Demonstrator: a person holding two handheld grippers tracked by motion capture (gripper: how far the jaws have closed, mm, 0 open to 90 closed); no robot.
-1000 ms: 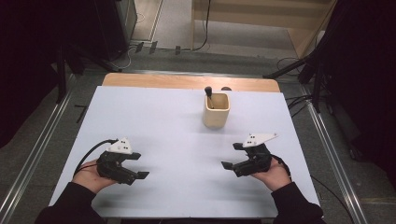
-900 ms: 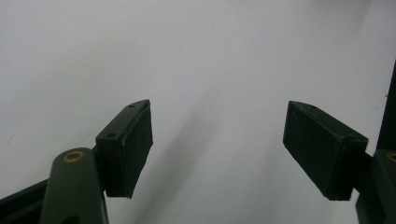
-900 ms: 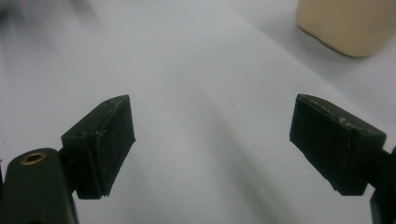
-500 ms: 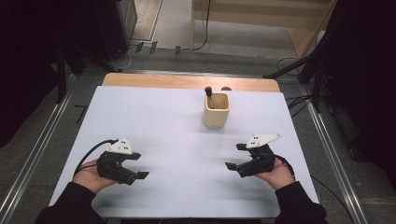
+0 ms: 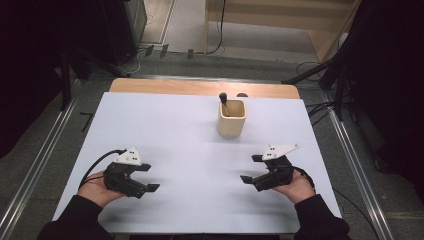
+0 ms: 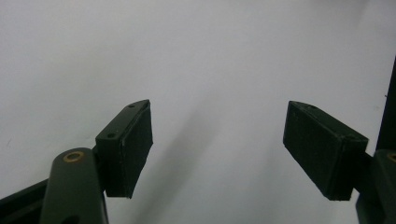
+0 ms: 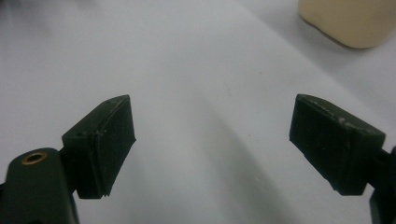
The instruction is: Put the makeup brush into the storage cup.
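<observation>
A beige square ceramic cup [image 5: 232,119] holds a black tool [image 5: 223,101]; nearer than the cup, the left gripper [image 5: 148,182] and right gripper [image 5: 250,169] both gape wide, holding nothing; bare white table [image 5: 165,125] lies between.

Table [image 5: 150,86]: wooden top, covered by a white sheet [image 5: 170,130] except a strip at 12 o'clock. On the sheet, toward 1 o'clock: one beige cup [image 5: 232,119], upright, holding a dark-handled tool [image 5: 224,101].

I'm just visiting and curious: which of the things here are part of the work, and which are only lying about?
Part of the work:
- beige square cup holding a black-handled tool
- left gripper, open
- right gripper, open
- white table sheet

Lying about:
- small dark object behind the cup
- cables on the floor
</observation>
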